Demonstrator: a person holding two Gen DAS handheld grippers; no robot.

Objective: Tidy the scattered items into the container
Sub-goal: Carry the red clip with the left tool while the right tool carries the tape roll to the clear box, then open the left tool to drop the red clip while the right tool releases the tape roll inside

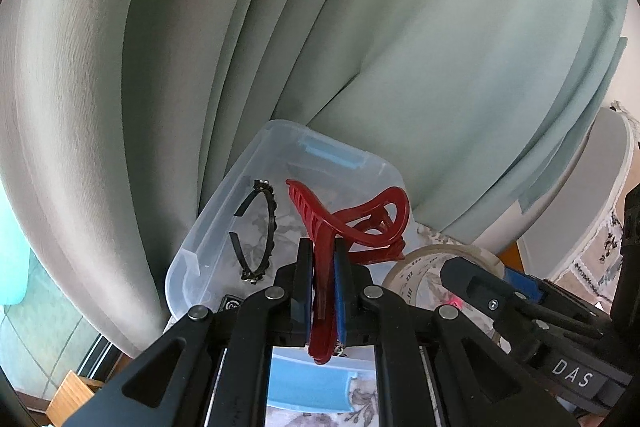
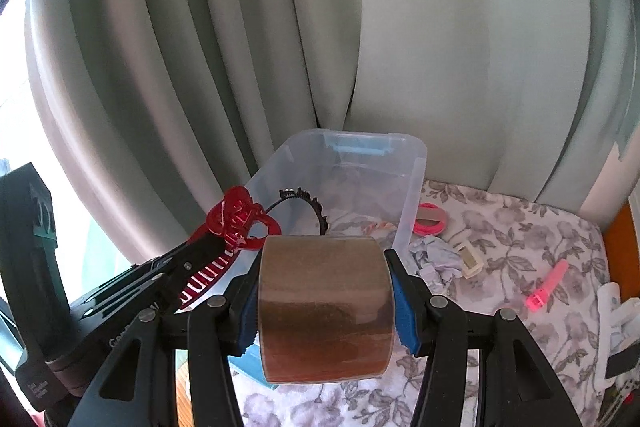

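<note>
My left gripper (image 1: 323,255) is shut on a red hair claw clip (image 1: 352,223), which hangs over the near end of the clear plastic container (image 1: 208,227). A black beaded headband (image 1: 262,231) lies inside the container. My right gripper (image 2: 325,263) is shut on a roll of brown packing tape (image 2: 324,307), held just in front of the container (image 2: 412,195). The right wrist view shows the left gripper (image 2: 212,247) with the clip (image 2: 240,219) at the container's left rim. In the left wrist view the tape roll (image 1: 432,267) and right gripper (image 1: 450,265) sit to the right.
A flowered cloth (image 2: 520,227) covers the table. On it lie a pink ring (image 2: 432,219), crumpled paper (image 2: 436,259), a small cream box (image 2: 470,259), a pink clip (image 2: 548,285) and white items (image 2: 612,327) at the right. Pale green curtains (image 2: 280,47) hang behind. A blue lid (image 1: 312,383) lies beneath the left gripper.
</note>
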